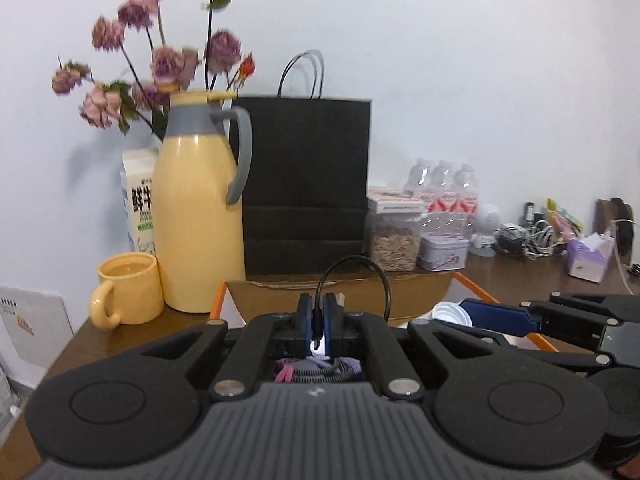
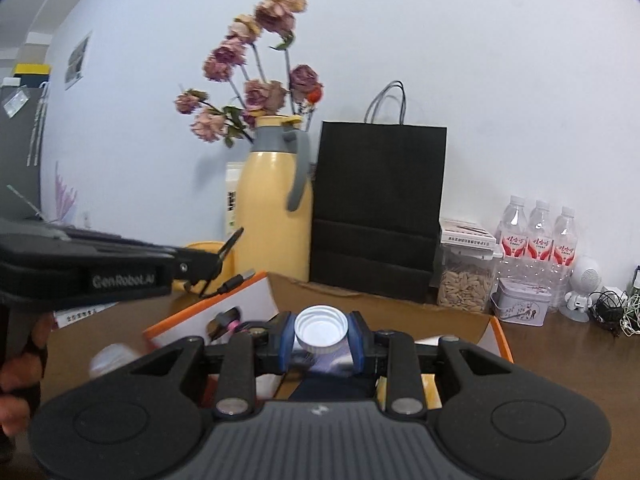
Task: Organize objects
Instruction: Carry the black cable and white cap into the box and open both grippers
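Observation:
My left gripper (image 1: pixel 319 312) is shut on a black USB cable (image 1: pixel 354 266) that loops up above its blue pads; it hangs over an open cardboard box (image 1: pixel 400 296) with orange edges. In the right wrist view the left gripper (image 2: pixel 218 258) holds the cable (image 2: pixel 236 280) with its plug dangling over the box's left flap. My right gripper (image 2: pixel 321 332) is shut on a white jar lid (image 2: pixel 321 328), open side up, above the box (image 2: pixel 380 312). The right gripper also shows in the left wrist view (image 1: pixel 464 312), holding the lid (image 1: pixel 450 314).
On the brown table at the back stand a yellow thermos jug (image 1: pixel 198 220), a yellow mug (image 1: pixel 126 288), a milk carton (image 1: pixel 140 200), dried flowers, a black paper bag (image 1: pixel 306 184), a jar of seeds (image 1: pixel 394 246), a tin (image 1: pixel 442 252), water bottles (image 1: pixel 444 188) and tangled cables (image 1: pixel 528 240).

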